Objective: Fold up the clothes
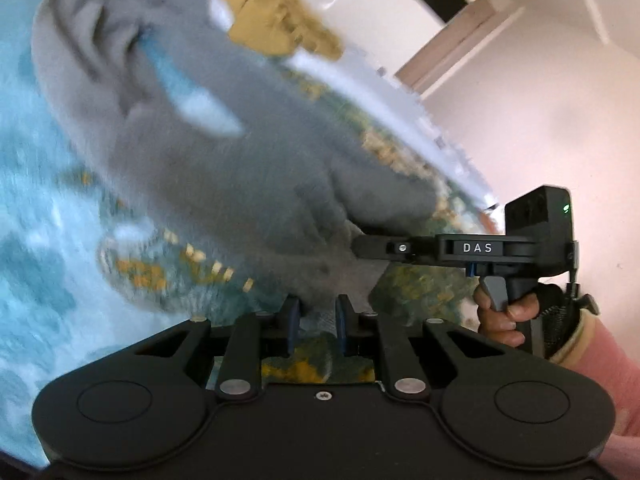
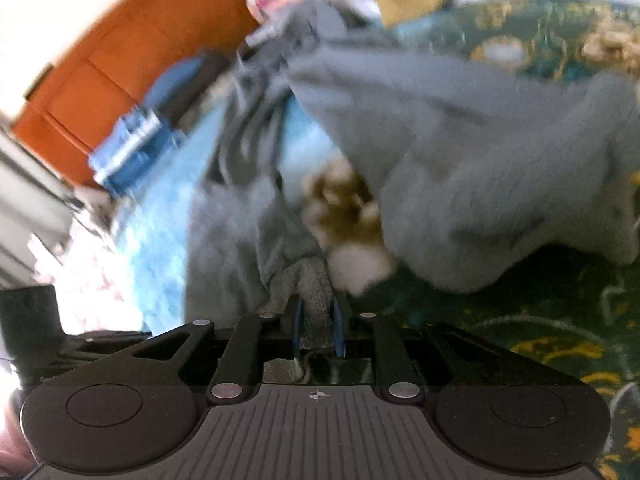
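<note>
My left gripper (image 1: 318,312) has its fingers pinching one edge of the grey sweater (image 1: 208,152). My right gripper (image 2: 318,320) has its fingers squeezed on a ribbed grey bit of the same sweater. The sweater hangs between them, bunched up, over the blue and green blanket (image 1: 36,240). A mustard cloth (image 1: 276,16) lies farther back. Everything looks blurry.
</note>
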